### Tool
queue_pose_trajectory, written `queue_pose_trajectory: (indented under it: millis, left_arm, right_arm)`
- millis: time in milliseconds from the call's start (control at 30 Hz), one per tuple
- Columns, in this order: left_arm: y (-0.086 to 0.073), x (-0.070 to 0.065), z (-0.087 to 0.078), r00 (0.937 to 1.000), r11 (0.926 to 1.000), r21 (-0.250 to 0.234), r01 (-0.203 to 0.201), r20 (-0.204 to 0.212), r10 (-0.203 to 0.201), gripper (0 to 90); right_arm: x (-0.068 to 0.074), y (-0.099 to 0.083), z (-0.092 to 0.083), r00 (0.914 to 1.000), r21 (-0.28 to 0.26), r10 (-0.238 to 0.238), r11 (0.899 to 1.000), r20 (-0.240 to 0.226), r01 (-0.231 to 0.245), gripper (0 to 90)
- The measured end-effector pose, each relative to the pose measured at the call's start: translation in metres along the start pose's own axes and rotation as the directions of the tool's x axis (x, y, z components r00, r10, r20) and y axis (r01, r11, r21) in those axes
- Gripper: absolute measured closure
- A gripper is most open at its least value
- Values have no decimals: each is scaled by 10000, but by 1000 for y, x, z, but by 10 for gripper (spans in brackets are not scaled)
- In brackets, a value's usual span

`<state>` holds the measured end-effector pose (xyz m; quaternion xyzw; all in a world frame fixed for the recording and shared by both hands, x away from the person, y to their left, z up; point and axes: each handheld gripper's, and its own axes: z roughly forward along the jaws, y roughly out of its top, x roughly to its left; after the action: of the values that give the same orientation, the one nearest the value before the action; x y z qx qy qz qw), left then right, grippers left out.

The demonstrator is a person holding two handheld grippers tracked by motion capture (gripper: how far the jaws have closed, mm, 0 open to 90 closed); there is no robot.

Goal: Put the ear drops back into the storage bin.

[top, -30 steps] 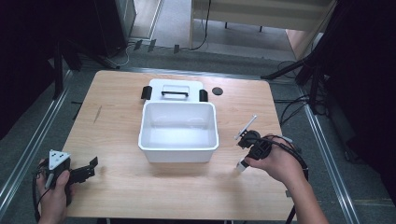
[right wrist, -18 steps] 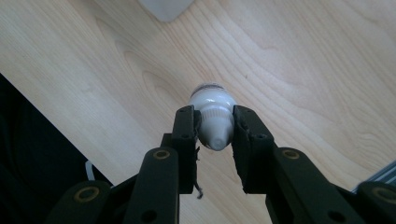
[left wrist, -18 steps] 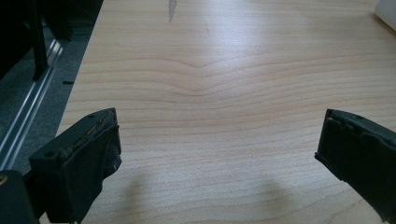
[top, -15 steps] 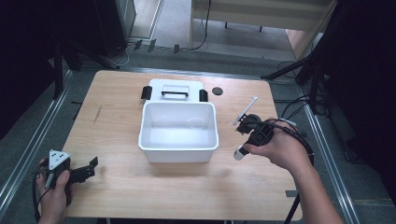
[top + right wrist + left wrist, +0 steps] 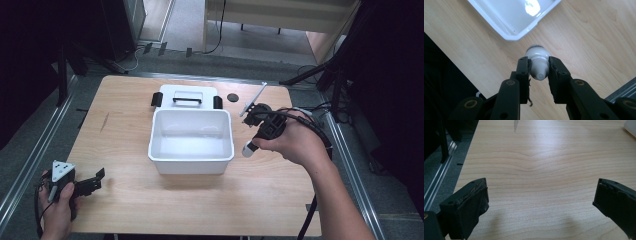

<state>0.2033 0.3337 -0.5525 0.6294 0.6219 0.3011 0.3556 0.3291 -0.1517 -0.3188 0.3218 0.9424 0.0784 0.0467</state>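
A small white bottle (image 5: 537, 53) with a ribbed cap is clamped between the jaws of my right gripper (image 5: 538, 67), cap end towards the camera. In the high view the bottle (image 5: 247, 149) hangs below the person's hand, just right of the white bin's (image 5: 192, 163) right wall and above the wooden table. My right gripper (image 5: 253, 142) points down and left there. The bin's corner (image 5: 512, 37) lies a short way beyond the bottle, and the bin looks empty. My left gripper (image 5: 96, 178) rests open at the table's near left corner, with bare wood between its jaws (image 5: 541, 192).
A white lid (image 5: 186, 95) with a black handle and black side latches lies behind the bin. A small black disc (image 5: 232, 97) sits to its right. Metal rails run along both sides of the table (image 5: 280, 200). Cables trail off the right edge.
My right gripper has carried the bottle left and away from the person, closer to the bin's right wall. The left gripper has stayed put.
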Motion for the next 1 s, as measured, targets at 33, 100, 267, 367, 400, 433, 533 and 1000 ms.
queue_pose_trajectory:
  millis: [33,100,267,367,400,433,533,1000]
  left_arm:
    - [0,0,0,10000,10000,0,-3,3,3,1]
    - [0,0,0,10000,10000,-2,3,3,-3,1]
    - [0,0,0,10000,10000,-6,8,6,-8,1]
    - [0,0,0,10000,10000,-2,8,9,-8,1]
    - [0,0,0,10000,10000,-7,10,12,-10,1]
    - [0,0,0,10000,10000,-4,9,14,-9,1]
    - [0,0,0,10000,10000,7,10,42,-10,1]
    - [0,0,0,10000,10000,-27,6,46,-6,1]
  right_arm:
    - [1,3,-2,9999,-36,-68,10000,75,68,722]
    - [2,7,-5,9999,-69,-36,10000,129,37,722]
    - [6,18,-13,9998,-221,-168,9996,87,170,723]
    - [7,25,-17,9997,-330,-245,9991,73,247,723]
    - [8,27,-17,9996,-360,-273,9990,64,275,723]
    - [9,29,-18,9994,-359,-329,9988,73,331,723]
    - [12,36,-18,9990,-398,-440,9982,54,442,723]
    - [22,54,-1,9961,-133,-868,9962,-159,866,723]
